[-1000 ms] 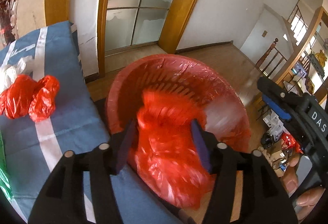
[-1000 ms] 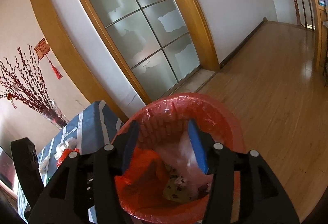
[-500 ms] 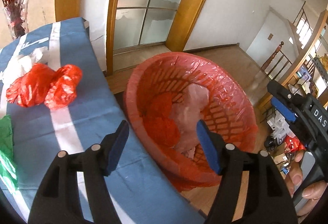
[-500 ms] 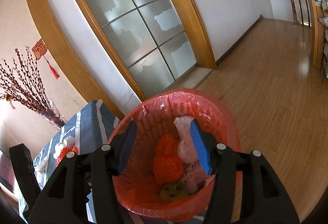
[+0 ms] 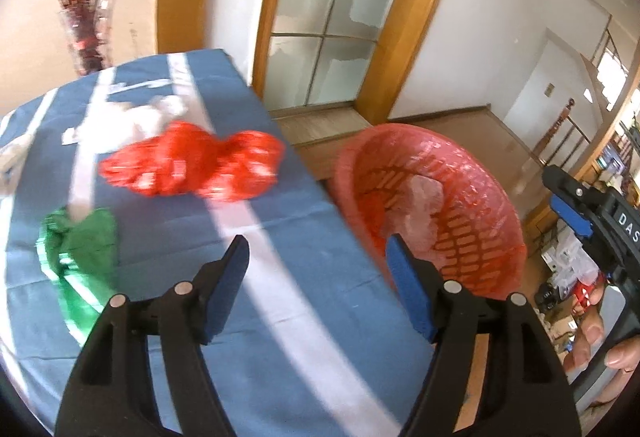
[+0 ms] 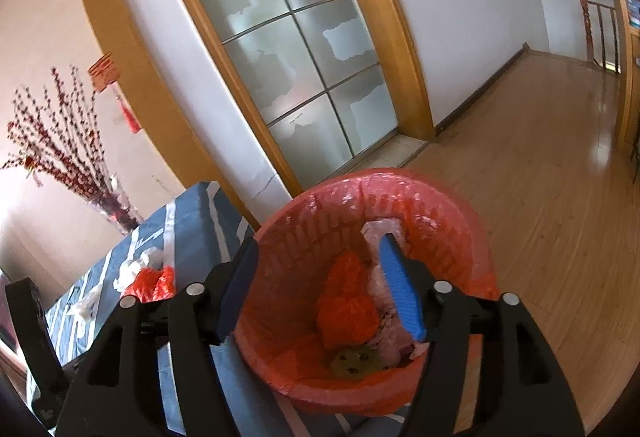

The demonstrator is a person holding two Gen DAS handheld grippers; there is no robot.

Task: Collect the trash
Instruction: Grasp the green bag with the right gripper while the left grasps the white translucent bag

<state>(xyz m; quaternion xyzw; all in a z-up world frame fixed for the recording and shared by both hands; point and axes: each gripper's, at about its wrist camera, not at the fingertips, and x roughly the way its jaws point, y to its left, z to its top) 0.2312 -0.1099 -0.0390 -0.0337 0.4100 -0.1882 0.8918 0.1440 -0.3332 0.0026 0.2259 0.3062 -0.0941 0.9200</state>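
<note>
Only the right wrist view looks down into the slatted red basket (image 6: pixel 372 277): a crumpled red bag (image 6: pixel 346 307), clear film and a yellowish wrapper lie at the bottom of its thin red liner. The left wrist view instead shows the blue striped table (image 5: pixel 280 317), where a crinkled red plastic bag (image 5: pixel 192 165), a green bag (image 5: pixel 80 253) and white scraps (image 5: pixel 136 117) lie. The left gripper (image 5: pixel 316 269) and the right gripper (image 6: pixel 318 269) both have their fingers spread apart, holding nothing.

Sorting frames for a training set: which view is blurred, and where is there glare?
Left wrist view: motion blur smears the red bag and green bag; its tongs stay sharp. Right wrist view: crisp, with glare on the wood floor.
</note>
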